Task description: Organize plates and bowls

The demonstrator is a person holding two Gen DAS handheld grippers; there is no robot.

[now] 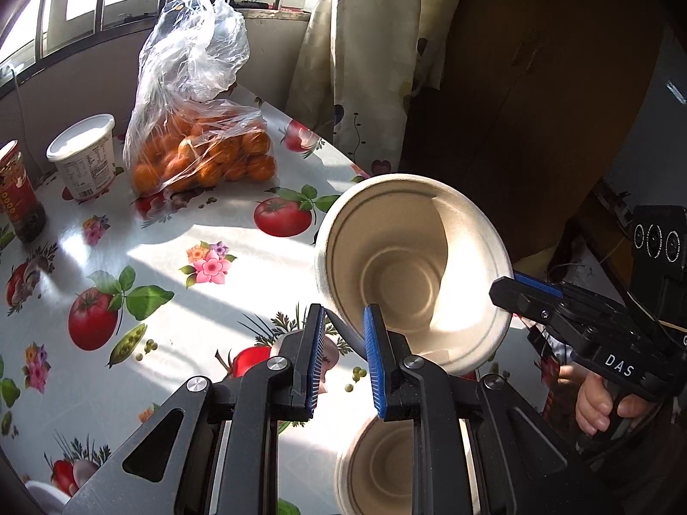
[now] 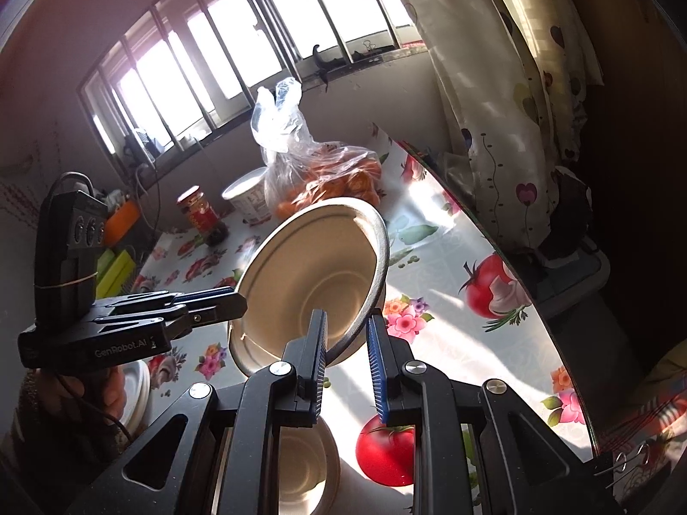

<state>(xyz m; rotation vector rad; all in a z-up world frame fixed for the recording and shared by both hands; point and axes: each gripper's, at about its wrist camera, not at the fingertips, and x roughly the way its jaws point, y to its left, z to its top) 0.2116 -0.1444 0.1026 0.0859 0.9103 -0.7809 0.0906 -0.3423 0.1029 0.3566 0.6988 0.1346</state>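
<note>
Bowl (image 1: 412,266) hangs tilted above the table (image 1: 163,257), 2 tongs sharing it: left gripper (image 1: 343,356) and right gripper (image 2: 345,354) each nipped nearly shut on opposite rim edges, likely steadying it.

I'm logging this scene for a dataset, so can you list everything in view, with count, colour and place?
Held bowl: one, off-white, tilted in the air above the table, gripped at opposite rims by both claws.
Second bowl: one, off-white, on the table under the left claw.
Plates: a white stack, count unclear, at the table's left edge in the right wrist view.
Bag of oranges: one, clear plastic with orange fruit, far side of the table.
Tub: one, white, left of the bag.
Jar: one, red label, left of the tub.
Tablecloth: one, white with tomatoes and flowers.
Curtain: one, cream, patterned, beside the window.
Left claw: shut on the bowl's rim.
Right claw: shut on the opposite rim.
</note>
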